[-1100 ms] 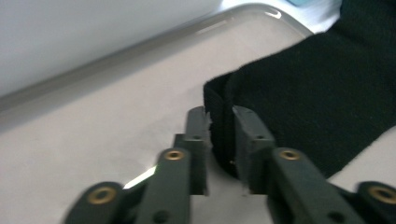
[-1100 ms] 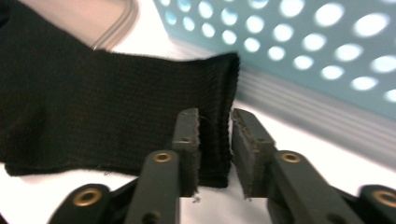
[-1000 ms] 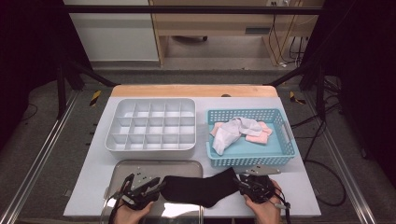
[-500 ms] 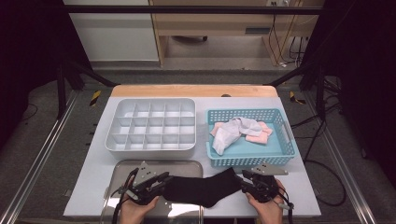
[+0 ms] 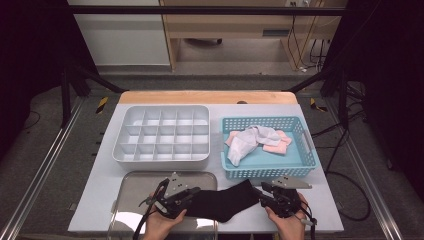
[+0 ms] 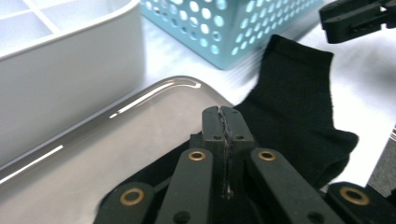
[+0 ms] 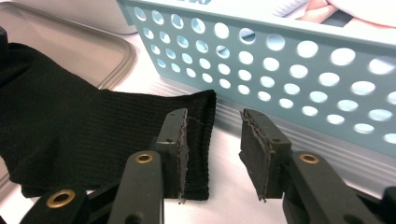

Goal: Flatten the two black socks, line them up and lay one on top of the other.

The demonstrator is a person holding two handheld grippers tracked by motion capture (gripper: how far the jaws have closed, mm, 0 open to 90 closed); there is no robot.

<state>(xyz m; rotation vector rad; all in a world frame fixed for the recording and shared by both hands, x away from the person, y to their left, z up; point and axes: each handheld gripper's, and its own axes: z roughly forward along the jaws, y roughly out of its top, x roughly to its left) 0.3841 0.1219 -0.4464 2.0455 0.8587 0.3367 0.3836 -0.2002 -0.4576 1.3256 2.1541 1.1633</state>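
The left gripper (image 6: 227, 122) was pinching the black ribbed sock (image 5: 222, 202) at the table's near edge. The right gripper (image 7: 212, 154) sat spread around the cuff, so I reckon it could've slipped off.

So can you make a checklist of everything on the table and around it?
Surface: white table top, wooden strip at the far edge.
Job's things: black sock lying flat, one end over the shiny metal tray.
Clutter: white divided plastic organiser; light blue perforated basket holding white and pink socks.
Grippers: left gripper shut on the sock; right gripper open at the sock's cuff.
Cables: one trails from the left gripper; more hang beyond the table.
Surroundings: grey floor, dark frame legs, wooden furniture behind.
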